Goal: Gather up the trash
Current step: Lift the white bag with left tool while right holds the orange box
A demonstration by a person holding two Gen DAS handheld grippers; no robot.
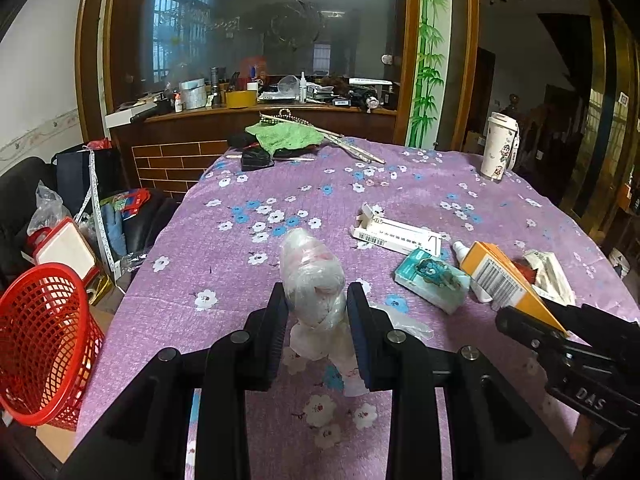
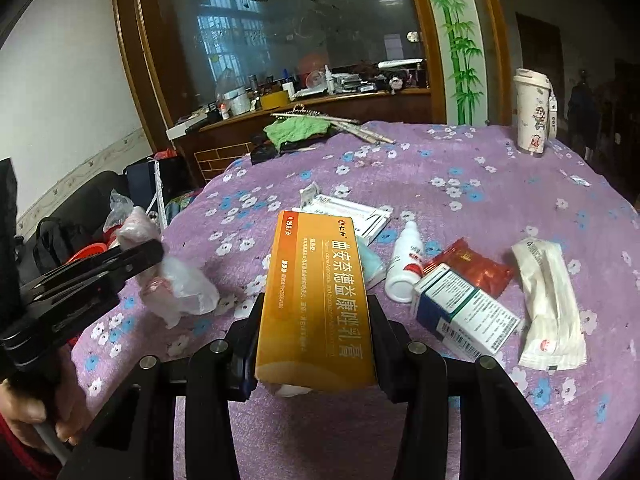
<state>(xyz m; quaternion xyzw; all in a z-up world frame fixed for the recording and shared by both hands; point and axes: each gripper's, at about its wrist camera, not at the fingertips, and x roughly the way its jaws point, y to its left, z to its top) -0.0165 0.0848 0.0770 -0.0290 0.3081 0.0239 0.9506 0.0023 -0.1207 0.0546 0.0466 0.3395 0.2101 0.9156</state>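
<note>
Red mesh plastic basket (image 1: 44,344) sits left of my left gripper (image 1: 316,304), which clamps the crumpled clear plastic bag (image 1: 312,276), so it's nearer; right gripper (image 2: 316,320) pinches the long orange cardboard box (image 2: 316,300), seemingly lengthwise.

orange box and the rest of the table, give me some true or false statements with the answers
1. The right gripper is shut on the orange box. True.
2. The left gripper holds the white bottle. False: it grips a crumpled plastic bag; the bottle lies on the purple tablecloth.
3. The red basket stands on the table. False: it sits beside the table, lower, at the left gripper's side.
4. A white cup stands upright near the table's far edge. True.
5. The green cloth covers the orange box. False: it lies at the far end of the table.
</note>
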